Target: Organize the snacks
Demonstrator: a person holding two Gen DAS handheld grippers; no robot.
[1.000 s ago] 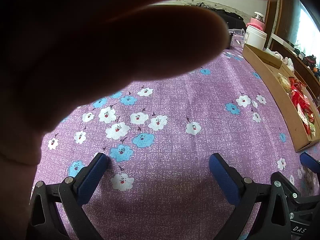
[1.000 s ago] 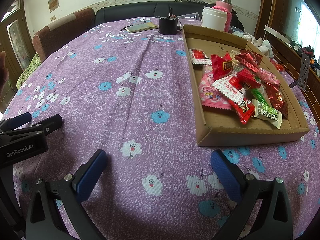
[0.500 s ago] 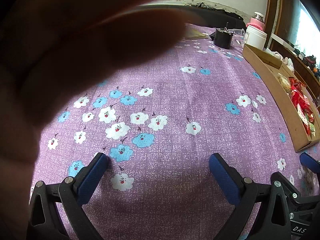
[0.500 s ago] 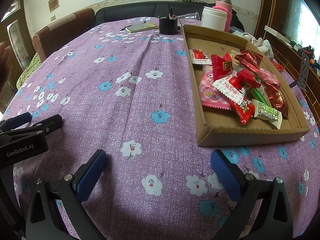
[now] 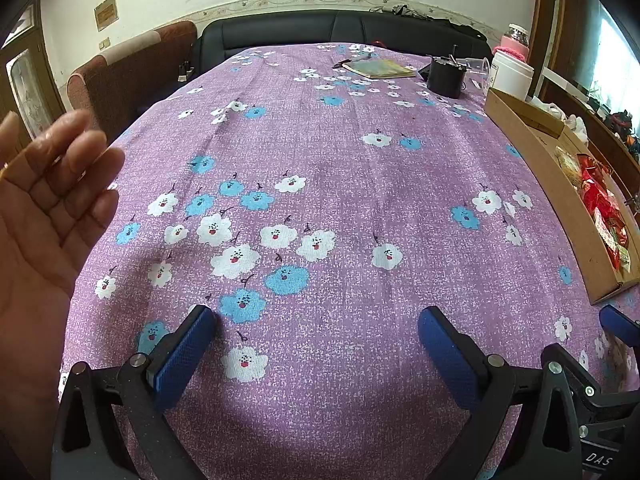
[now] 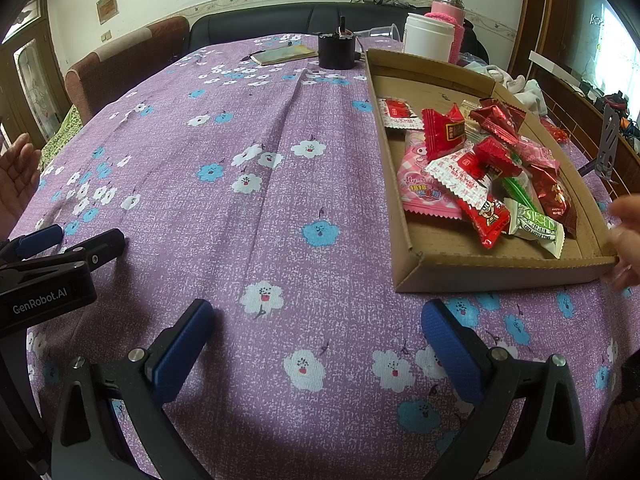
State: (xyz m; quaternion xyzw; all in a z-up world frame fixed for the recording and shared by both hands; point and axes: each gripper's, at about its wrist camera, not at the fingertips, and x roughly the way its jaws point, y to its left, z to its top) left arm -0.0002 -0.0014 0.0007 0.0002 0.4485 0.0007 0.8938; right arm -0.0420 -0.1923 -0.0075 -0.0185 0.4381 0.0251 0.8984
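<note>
A shallow cardboard tray [image 6: 500, 276] lies on the purple flowered tablecloth at the right and holds a loose heap of snack packets [image 6: 476, 160], mostly red, with one pink and one green-and-white. My right gripper [image 6: 316, 340] rests open and empty on the cloth just in front of the tray's near left corner. My left gripper [image 5: 316, 344] also rests open and empty, further left; in its view the tray [image 5: 560, 184] runs along the right edge. Fingers of a bare hand [image 6: 626, 240] touch the tray's near right corner. Another open hand [image 5: 48, 208] hovers left of the left gripper.
At the far end of the table stand a black cup [image 6: 337, 51], a notebook [image 6: 284, 54], a white jar [image 6: 428, 38] and a pink-sleeved bottle [image 6: 450, 12]. A brown chair [image 6: 120, 64] and a dark sofa stand behind. The left gripper's body [image 6: 60, 248] lies left of the right one.
The hand that covered the left wrist lens has drawn away to the left. Fingers have appeared at the tray's near right corner. Neither gripper has moved.
</note>
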